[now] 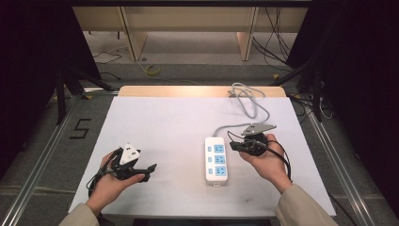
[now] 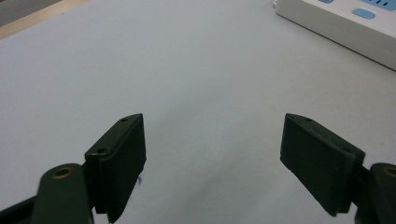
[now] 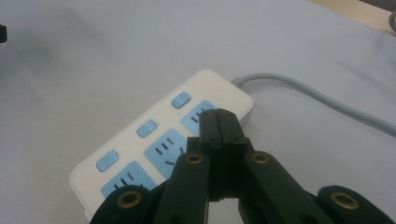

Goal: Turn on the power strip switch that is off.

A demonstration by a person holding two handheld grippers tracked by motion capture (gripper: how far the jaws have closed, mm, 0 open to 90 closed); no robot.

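Both grippers sat low over the bench, right one at the power strip, nothing held.

Nearest: left gripper (image 1: 151,168) in the person's left hand (image 1: 110,181) at the near left of the white bench (image 1: 164,122), fingers (image 2: 122,158) wide apart with bare bench surface between them, well apart from the strip. Right gripper (image 1: 231,146) in the right hand (image 1: 268,162) was just beside the strip's right edge, its fingers (image 3: 219,128) pressed together, gripping nothing, tips over the far blue socket in the right gripper view. Power strip (image 1: 216,161) lay flat right of bench centre, long axis running near to far, three blue sockets with three blue switches (image 3: 146,128) alongside. Farther back, its grey cable (image 1: 249,106) left the far end and looped toward the bench's far right edge.
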